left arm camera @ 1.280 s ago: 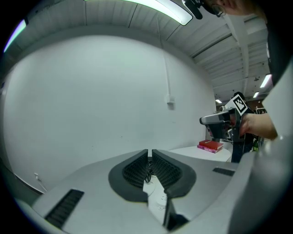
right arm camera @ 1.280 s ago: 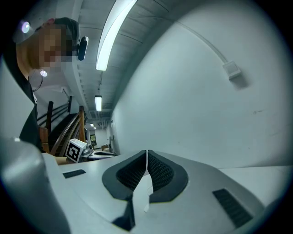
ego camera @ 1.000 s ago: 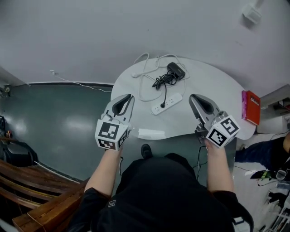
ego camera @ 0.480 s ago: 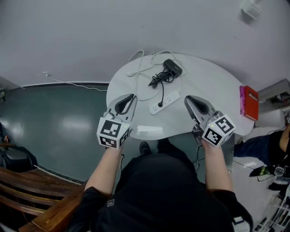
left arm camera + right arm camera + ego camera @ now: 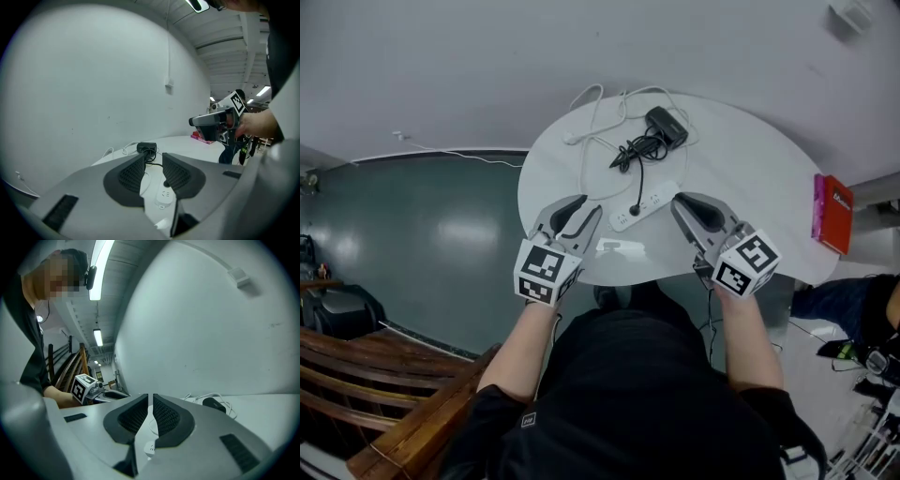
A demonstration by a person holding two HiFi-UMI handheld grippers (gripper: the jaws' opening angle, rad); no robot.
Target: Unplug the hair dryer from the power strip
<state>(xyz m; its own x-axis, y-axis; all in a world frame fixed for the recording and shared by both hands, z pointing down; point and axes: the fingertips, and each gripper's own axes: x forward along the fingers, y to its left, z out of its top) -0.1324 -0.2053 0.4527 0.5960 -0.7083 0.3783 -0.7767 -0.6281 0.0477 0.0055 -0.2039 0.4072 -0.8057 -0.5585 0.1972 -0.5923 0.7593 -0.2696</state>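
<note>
A white power strip (image 5: 644, 206) lies near the middle of the round white table (image 5: 750, 178), with a black plug (image 5: 635, 210) in it. The plug's cord runs back to a coiled bundle (image 5: 633, 150) and the black hair dryer (image 5: 666, 125) at the far side. My left gripper (image 5: 585, 214) hovers at the near left of the strip; its jaws are opening and nothing is between them. My right gripper (image 5: 678, 201) hangs just right of the strip, empty, with its jaws together. The left gripper view shows the strip (image 5: 164, 194) through the gap between the jaws, and the dryer (image 5: 146, 147) beyond.
A white cable (image 5: 591, 122) loops over the table's far left. A red book (image 5: 834, 214) sits at the right edge. The table stands against a white wall, with grey floor to the left and a wooden bench (image 5: 384, 412) behind me.
Both grippers have come down and forward over the table's near edge, toward the power strip. The left jaws, together before, now stand apart.
</note>
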